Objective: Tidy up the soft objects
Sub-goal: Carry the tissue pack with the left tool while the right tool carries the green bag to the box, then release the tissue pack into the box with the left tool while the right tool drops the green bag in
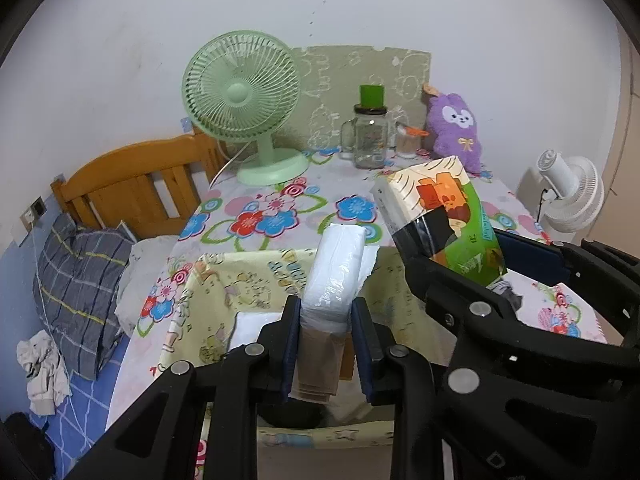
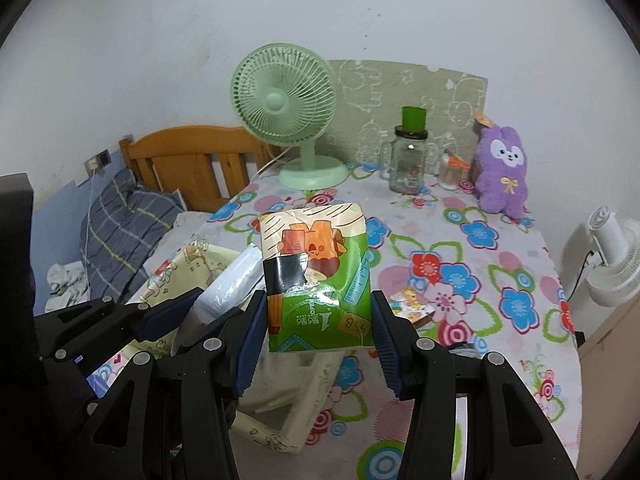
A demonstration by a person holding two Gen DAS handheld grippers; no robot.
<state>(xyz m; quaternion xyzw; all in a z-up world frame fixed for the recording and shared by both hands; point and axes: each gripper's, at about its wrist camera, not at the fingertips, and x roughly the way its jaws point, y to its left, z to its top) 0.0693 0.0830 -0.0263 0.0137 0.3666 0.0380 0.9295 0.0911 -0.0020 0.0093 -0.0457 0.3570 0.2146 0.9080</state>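
My left gripper (image 1: 326, 320) is shut on a white plastic-wrapped tissue pack (image 1: 340, 268) and holds it above a pale yellow fabric storage box (image 1: 224, 280). My right gripper (image 2: 318, 320) is shut on a green and cream tissue pack (image 2: 316, 264), held above the table next to the box (image 2: 192, 264). The green pack also shows in the left wrist view (image 1: 444, 208), to the right of the white pack. The white pack shows in the right wrist view (image 2: 232, 284), to the left. A purple plush toy (image 2: 502, 172) stands at the back right of the table.
A green desk fan (image 2: 286, 108), a glass jar with a green lid (image 2: 408, 156) and a small cup (image 2: 452, 172) stand at the back of the floral tablecloth (image 2: 460, 280). A small colourful packet (image 2: 412, 304) lies on the table. A bed with a wooden headboard (image 1: 132, 180) is on the left. A white fan (image 2: 612, 256) stands on the right.
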